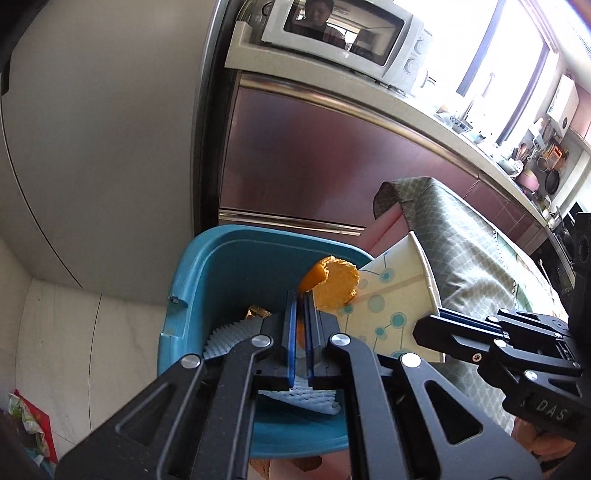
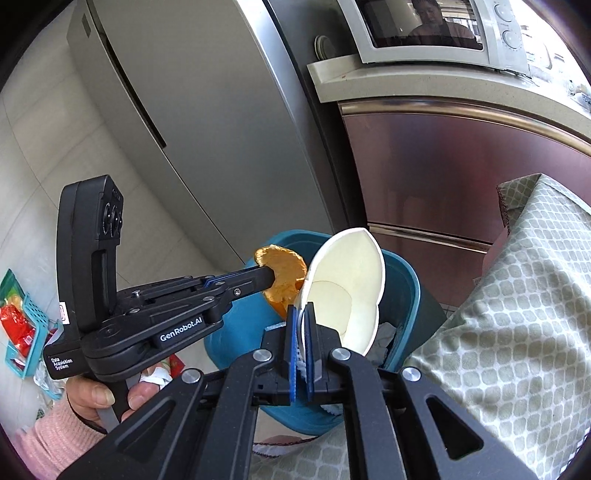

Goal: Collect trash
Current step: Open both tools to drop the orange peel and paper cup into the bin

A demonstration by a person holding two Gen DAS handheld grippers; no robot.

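Observation:
My left gripper (image 1: 301, 295) is shut on an orange peel (image 1: 334, 282) and holds it over the open blue trash bin (image 1: 207, 266). My right gripper (image 2: 302, 314) is shut on the rim of a squashed white paper cup (image 2: 343, 291) with teal dots, held over the bin (image 2: 402, 284) beside the peel (image 2: 284, 275). The right gripper (image 1: 430, 323) shows in the left wrist view gripping the cup (image 1: 391, 302). The left gripper (image 2: 271, 275) shows in the right wrist view. White foam netting (image 1: 225, 332) and other scraps lie inside the bin.
A table with a green patterned cloth (image 2: 517, 295) stands right of the bin. A grey fridge (image 2: 192, 110) and a brown cabinet (image 1: 314, 155) with a microwave (image 1: 343, 33) on top stand behind. A teal basket with red packets (image 2: 22, 325) lies on the floor at left.

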